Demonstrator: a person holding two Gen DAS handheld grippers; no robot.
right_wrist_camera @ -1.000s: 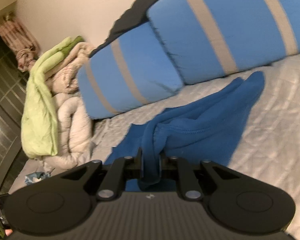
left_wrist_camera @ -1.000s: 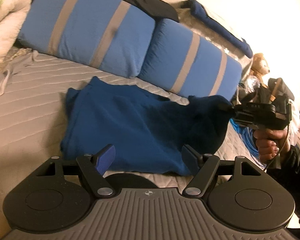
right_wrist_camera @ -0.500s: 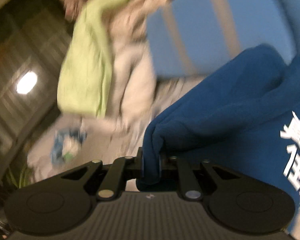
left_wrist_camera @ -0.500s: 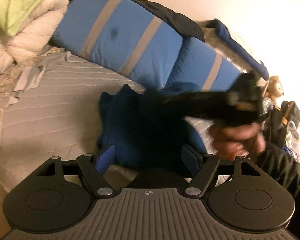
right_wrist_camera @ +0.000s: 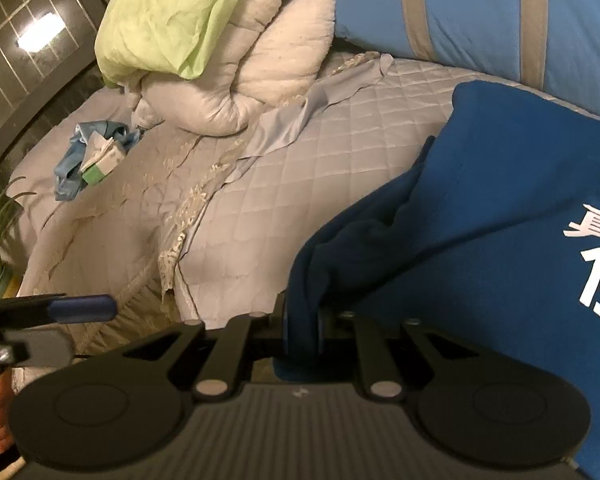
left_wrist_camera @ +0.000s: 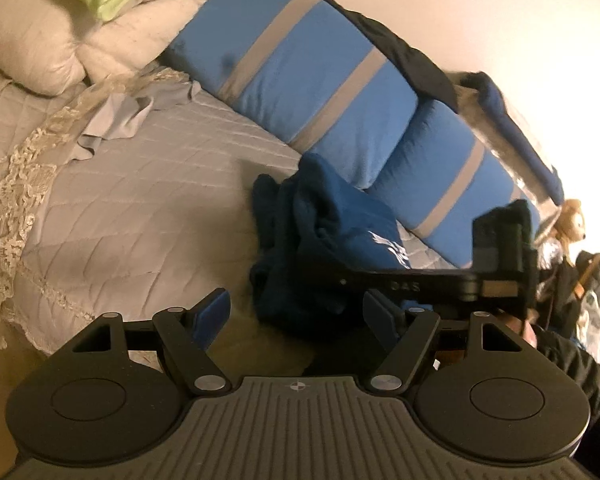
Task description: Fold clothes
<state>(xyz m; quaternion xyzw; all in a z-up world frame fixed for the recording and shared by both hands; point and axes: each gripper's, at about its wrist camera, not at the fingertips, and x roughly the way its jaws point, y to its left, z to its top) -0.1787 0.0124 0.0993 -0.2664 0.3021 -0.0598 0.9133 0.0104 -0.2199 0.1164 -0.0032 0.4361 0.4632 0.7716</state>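
the left gripper (left_wrist_camera: 296, 316) gapes wide and empty. the right gripper (right_wrist_camera: 302, 340), clamped on the blue garment's (right_wrist_camera: 480, 220) edge, has swept it across, doubling the garment over on the bed (left_wrist_camera: 140, 208) below the striped pillows (left_wrist_camera: 300, 72); one fold looks nearly made.

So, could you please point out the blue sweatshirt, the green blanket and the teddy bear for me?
blue sweatshirt (right_wrist_camera: 500, 208): right wrist view, on the plain fabric left of the white print.
green blanket (right_wrist_camera: 168, 20): right wrist view, on the middle of the bundle.
teddy bear (left_wrist_camera: 573, 224): left wrist view, on its head.
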